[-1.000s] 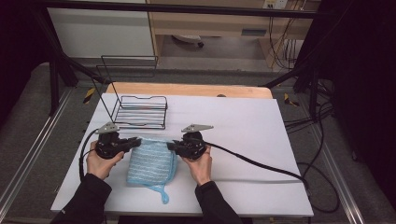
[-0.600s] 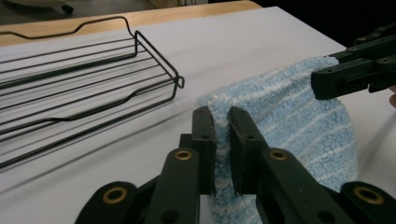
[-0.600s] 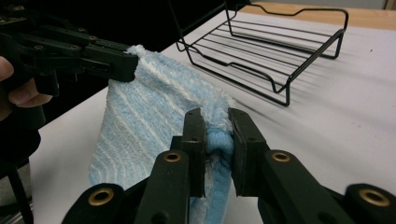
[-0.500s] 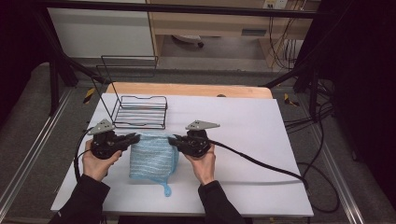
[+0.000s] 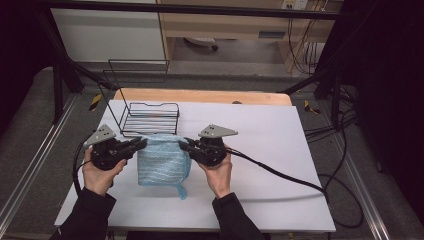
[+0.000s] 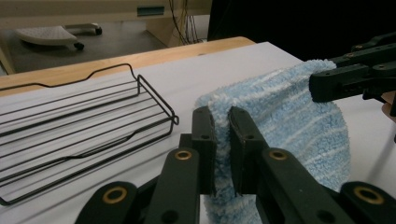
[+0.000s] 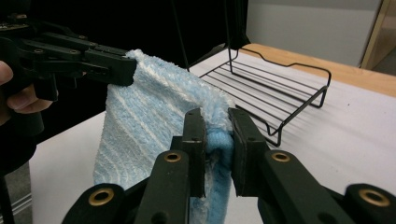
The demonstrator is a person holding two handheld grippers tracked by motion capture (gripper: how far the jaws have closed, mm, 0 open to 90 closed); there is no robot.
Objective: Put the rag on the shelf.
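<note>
Now both grippers have the pale blue striped terry cloth pinched by its top corners, and it hangs between them at centre-left of the high view, its lower edge and a small loop trailing on the white table sheet. The left gripper is clamped on the cloth's left corner; in the left gripper view its two black jaws squeeze a fold of blue pile at the middle of the frame. The right gripper bites the opposite corner, and the right gripper view shows that corner bunched thick between the jaws at lower centre.

Just above the cloth in the high view sits the black wire basket tray, with its tall wire back rising behind it toward the upper left. My read: the cloth is headed for that tray.

To do this lift well, both hands should rise together and level, so the top edge stays taut and neither corner slips. The trailing hem needs to clear the tray's low front rail before anything travels forward; otherwise the pile could snag on the wire. The right corner looks bunched, so that grip seems secure; the left one holds a thinner fold and deserves a gentler pull. Then lower it flat, both sides at once.
</note>
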